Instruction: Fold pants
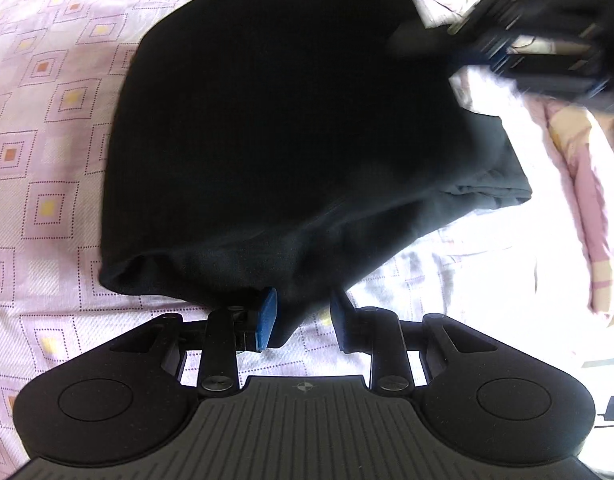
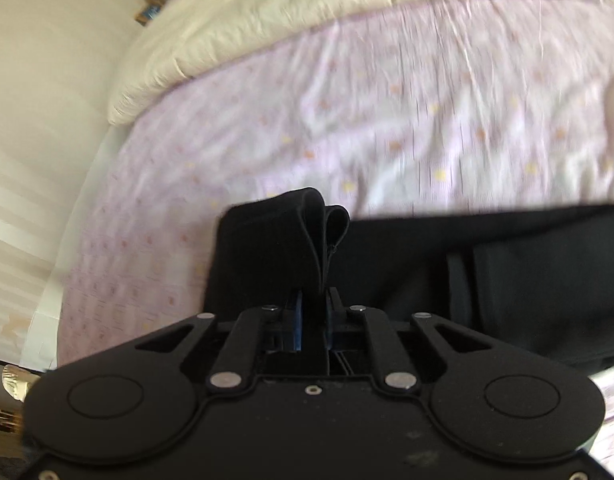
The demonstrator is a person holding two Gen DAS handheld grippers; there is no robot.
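Note:
The black pants (image 1: 275, 132) lie folded on a pink patterned bedsheet (image 1: 47, 128). In the left wrist view my left gripper (image 1: 301, 320) is open, its blue pads (image 1: 267, 318) on either side of the near corner of the pants. My right gripper (image 1: 459, 44) shows blurred at the top right, at the far edge of the pants. In the right wrist view my right gripper (image 2: 313, 320) is shut on a bunched fold of the pants (image 2: 307, 232), lifted above the sheet; the rest of the pants (image 2: 487, 272) trails to the right.
A cream duvet (image 2: 307, 4) lies along the far side of the bed. A white wall (image 2: 39, 100) runs along the left bed edge. Crumpled pink and white bedding (image 1: 567, 184) lies right of the pants.

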